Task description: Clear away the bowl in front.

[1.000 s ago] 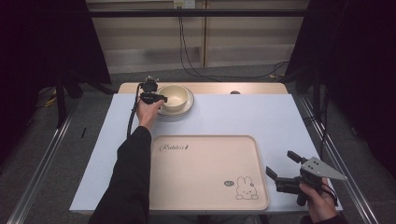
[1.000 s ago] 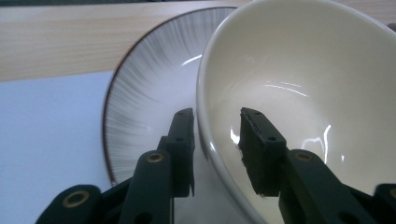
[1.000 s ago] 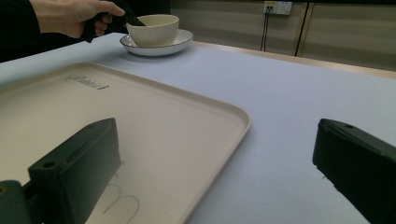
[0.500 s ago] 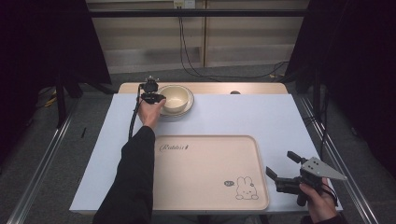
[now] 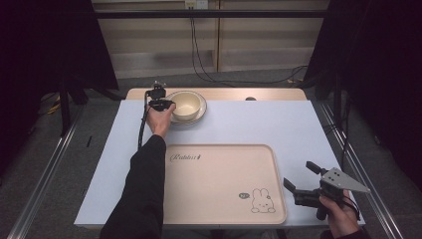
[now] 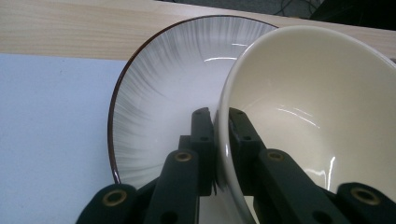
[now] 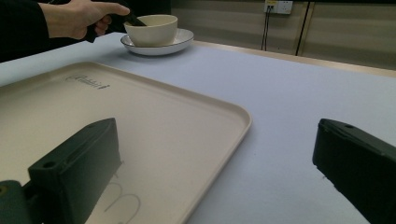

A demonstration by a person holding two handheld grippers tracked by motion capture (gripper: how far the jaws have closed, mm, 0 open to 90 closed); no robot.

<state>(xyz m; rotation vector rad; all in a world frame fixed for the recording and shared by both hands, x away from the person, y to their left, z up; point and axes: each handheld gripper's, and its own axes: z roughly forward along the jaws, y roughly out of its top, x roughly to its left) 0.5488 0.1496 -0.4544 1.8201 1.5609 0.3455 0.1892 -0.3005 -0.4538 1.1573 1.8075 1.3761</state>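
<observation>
1. the bowl (image 5: 186, 104) sits in a plate (image 5: 201, 114) at the far end of the counter (image 5: 298, 129), well apart from the tray (image 5: 219, 209) near the person.
2. the left claw (image 6: 215, 119) has just been closing and now pinches the bowl's near rim, one jaw inside and one outside, probably so the bowl can be lifted off the plate.
3. the left arm reaches straight out, hand (image 5: 160, 119) just beside the plate.
4. the right claw (image 5: 301, 178) hangs wide open and holds nothing, by the tray's right corner, seemingly waiting its turn.
</observation>
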